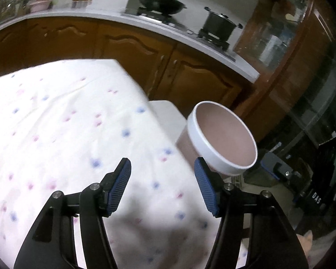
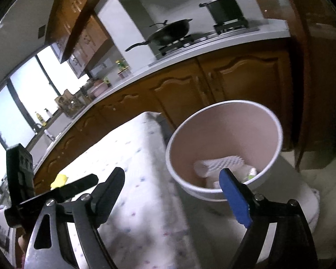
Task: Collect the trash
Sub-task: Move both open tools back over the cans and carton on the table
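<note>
Both tongs spread wide and empty beside a bin at the table's edge.

The left tongs (image 1: 162,188) are seen parted over the dotted tablecloth (image 1: 62,121), nothing gripped; the right tongs (image 2: 174,192) likewise. The bin (image 2: 224,150) stands upright, mouth upward, just off the table corner. Only the right view reveals white crumpled trash (image 2: 219,164) inside; the left shows just its rim.

Table under dotted white cloth (image 1: 67,116), yellow item (image 2: 59,180) on it

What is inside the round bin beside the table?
The bin holds a white foam net sleeve and other pale scraps. The bottom beneath them is covered.
</note>
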